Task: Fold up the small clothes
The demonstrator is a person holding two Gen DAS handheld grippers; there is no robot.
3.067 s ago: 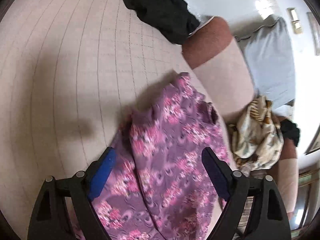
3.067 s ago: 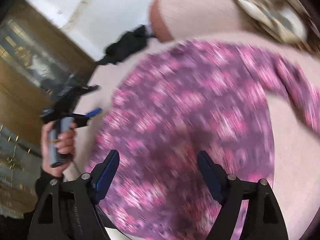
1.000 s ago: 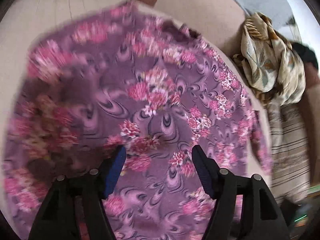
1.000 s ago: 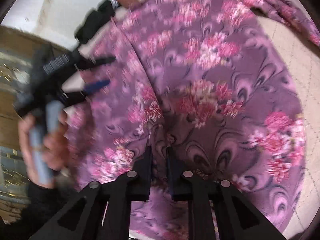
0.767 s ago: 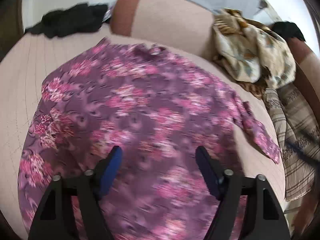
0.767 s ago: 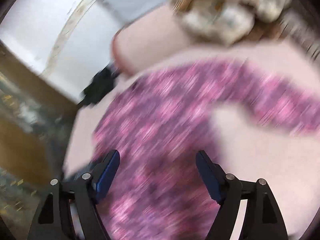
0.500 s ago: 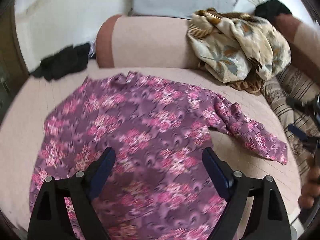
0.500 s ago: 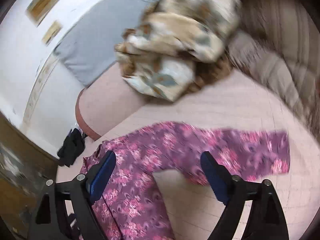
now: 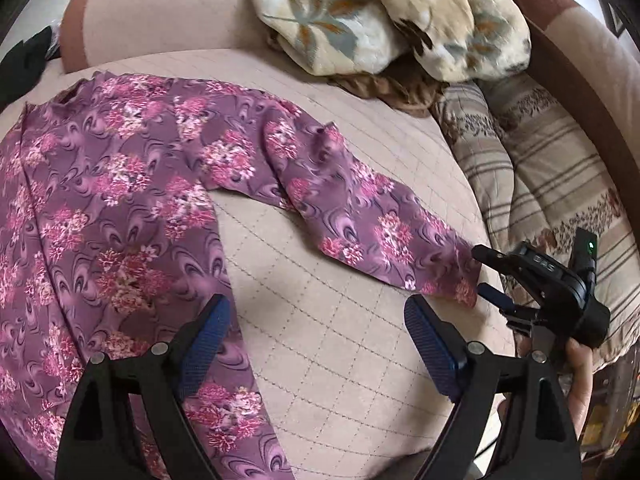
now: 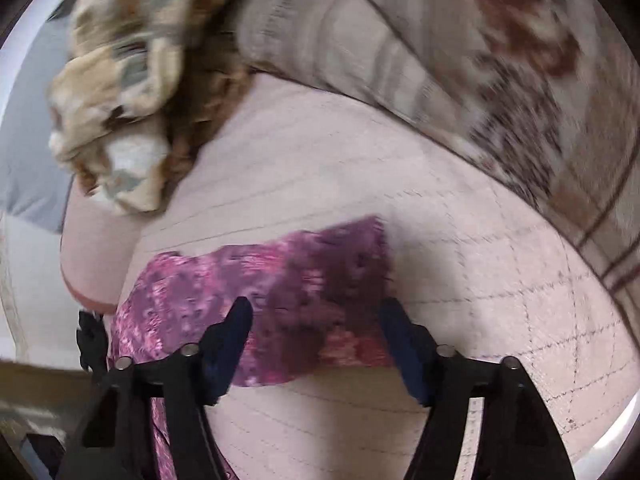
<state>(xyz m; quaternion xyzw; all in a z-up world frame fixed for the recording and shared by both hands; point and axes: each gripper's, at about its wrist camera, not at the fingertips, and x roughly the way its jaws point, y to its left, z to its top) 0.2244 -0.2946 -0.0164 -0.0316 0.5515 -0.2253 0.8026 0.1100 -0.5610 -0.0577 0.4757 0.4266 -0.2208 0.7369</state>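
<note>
A purple top (image 9: 120,184) printed with pink flower clusters lies spread flat on a pale quilted bed cover (image 9: 340,344), its body filling the near-left part of the left wrist view and one long sleeve (image 9: 360,216) stretched out to the right, slightly rumpled near the shoulder, the cuff ending close to the bed's right edge. The left gripper (image 9: 316,344) hangs above the bare cover between the body and the sleeve with its blue-padded jaws wide apart and nothing between them — it touches no cloth. The right gripper (image 9: 486,276), gripped by a hand (image 9: 580,376), sits right at the sleeve's cuff; its jaws, which have just been closing, are still parted, with the cuff end between the fingertips in its own blurred view, though the pads do not press the fabric. Beyond the top, a cream leaf-patterned blanket (image 9: 384,16) is heaped against the bolster, and a striped quilt (image 9: 540,168) lies beside it.
</note>
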